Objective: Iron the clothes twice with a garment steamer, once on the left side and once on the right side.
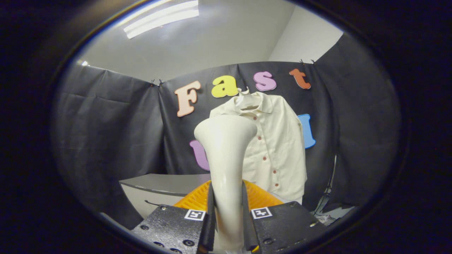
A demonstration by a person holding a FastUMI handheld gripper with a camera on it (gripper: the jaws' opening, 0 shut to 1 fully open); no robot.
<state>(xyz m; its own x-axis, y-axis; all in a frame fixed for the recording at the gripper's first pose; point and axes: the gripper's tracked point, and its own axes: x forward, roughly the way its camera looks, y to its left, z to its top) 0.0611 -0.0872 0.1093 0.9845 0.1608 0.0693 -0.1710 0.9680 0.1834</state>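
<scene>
A cream garment steamer (226, 155) stands upright between my fingers, its narrow handle clamped by both pads and its wide head flaring above them. My gripper (227, 211) is shut on that handle. Beyond the steamer head, a cream button-up shirt (279, 148) with small brown buttons hangs on a white hanger (246, 100) against the black cloth wall. The steamer head sits in front of the shirt's left part and hides it. I cannot tell how far the head is from the fabric.
An orange ribbed object (259, 197) lies just behind my fingers, under the steamer. A grey table (159, 185) stands to the left below the shirt. A dark cord (326, 197) hangs at the right of the shirt.
</scene>
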